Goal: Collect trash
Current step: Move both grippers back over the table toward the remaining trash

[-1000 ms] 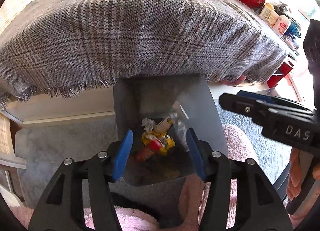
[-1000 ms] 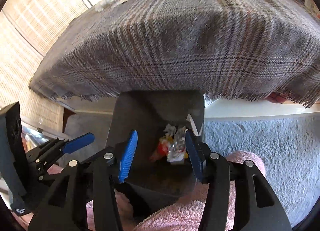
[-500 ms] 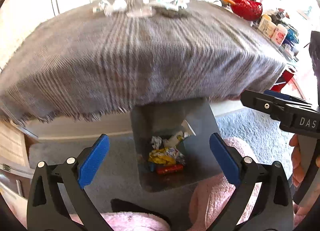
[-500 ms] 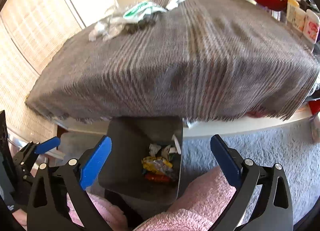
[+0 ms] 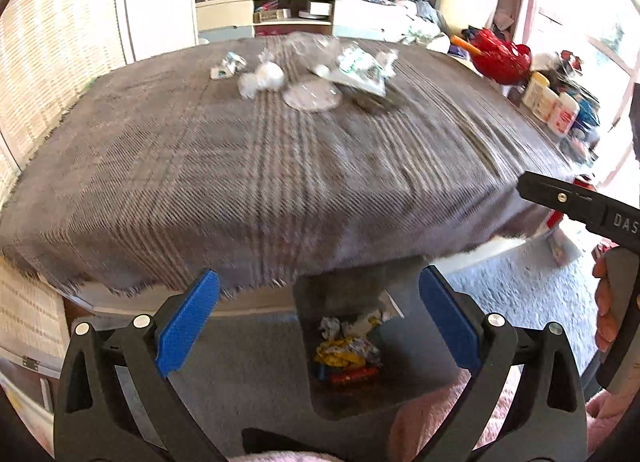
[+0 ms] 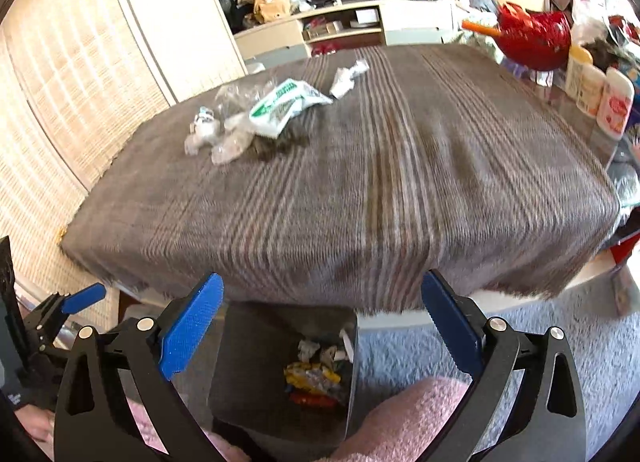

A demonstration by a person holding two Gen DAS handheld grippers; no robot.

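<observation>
A grey bin [image 5: 408, 362] [image 6: 248, 366] stands on the floor under the table's near edge, holding crumpled wrappers [image 5: 346, 354] [image 6: 314, 376], yellow, red and white. My left gripper [image 5: 318, 320] hangs open above it, nothing between its blue pads. My right gripper [image 6: 320, 320] is open and empty too, over the same bin. On the far part of the plaid tablecloth [image 5: 260, 166] [image 6: 400, 182] lies more trash: a green-and-white bag [image 5: 360, 68] [image 6: 282, 104], clear plastic [image 5: 312, 96] [image 6: 230, 142] and white crumpled paper [image 5: 266, 76] [image 6: 346, 78].
A red bowl [image 5: 500, 58] [image 6: 534, 38] and white jars [image 5: 552, 104] [image 6: 600, 92] stand at the table's right edge. Pink fleece sleeves [image 6: 400, 422] sit low in view. Grey carpet [image 5: 520, 286] spreads right of the bin. Shelves and a dark screen stand behind the table.
Both grippers opened wide over the bin and rose away from it. The wrappers that were between their pads now lie in the bin. More of the tabletop has come into view.
</observation>
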